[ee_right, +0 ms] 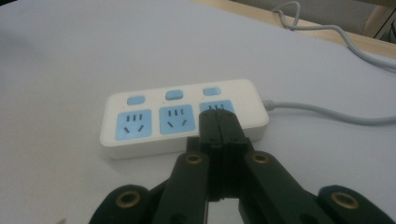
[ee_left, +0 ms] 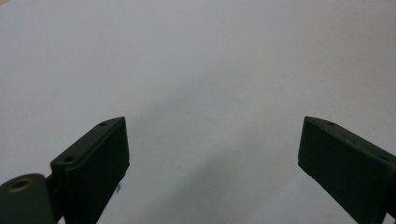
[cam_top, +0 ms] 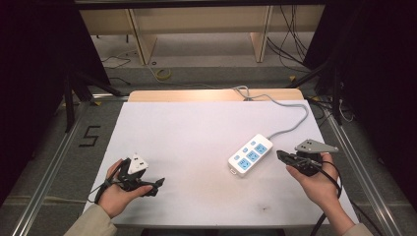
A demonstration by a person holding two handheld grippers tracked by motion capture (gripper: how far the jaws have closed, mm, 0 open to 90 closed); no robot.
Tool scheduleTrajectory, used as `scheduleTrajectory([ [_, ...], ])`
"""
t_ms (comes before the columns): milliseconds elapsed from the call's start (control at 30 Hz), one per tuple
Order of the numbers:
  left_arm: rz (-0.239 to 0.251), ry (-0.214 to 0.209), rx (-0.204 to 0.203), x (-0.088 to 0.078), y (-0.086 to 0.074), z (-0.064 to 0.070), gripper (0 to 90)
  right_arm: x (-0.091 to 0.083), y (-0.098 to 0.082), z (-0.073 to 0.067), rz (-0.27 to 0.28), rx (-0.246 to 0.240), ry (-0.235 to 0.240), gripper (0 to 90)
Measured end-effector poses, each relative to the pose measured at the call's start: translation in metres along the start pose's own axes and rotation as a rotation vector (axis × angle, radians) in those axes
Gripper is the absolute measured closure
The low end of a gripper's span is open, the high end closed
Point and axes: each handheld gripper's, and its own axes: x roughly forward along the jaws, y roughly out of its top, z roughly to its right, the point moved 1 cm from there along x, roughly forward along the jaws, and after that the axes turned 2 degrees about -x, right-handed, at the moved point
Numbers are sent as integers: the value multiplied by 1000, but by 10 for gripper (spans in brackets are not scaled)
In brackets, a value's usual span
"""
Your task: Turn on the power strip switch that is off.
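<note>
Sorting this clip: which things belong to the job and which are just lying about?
In the job:
right gripper, jaws shut
power strip
left gripper, jaws open, nothing between them

Lying about:
cables on the floor
yellow ring

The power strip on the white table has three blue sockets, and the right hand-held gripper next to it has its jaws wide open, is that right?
Not quite. The right hand-held gripper has its jaws shut, pressed together with nothing between them, as the right gripper view shows. The rest holds: the power strip lies on the white table with three blue sockets.
</note>
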Motion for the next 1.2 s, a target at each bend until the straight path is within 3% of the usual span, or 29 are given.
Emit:
scheduleTrajectory([
  [1200, 1, -4, 3, 1, 0, 1, 85, 18, 12, -4, -3, -11, 20, 900],
])
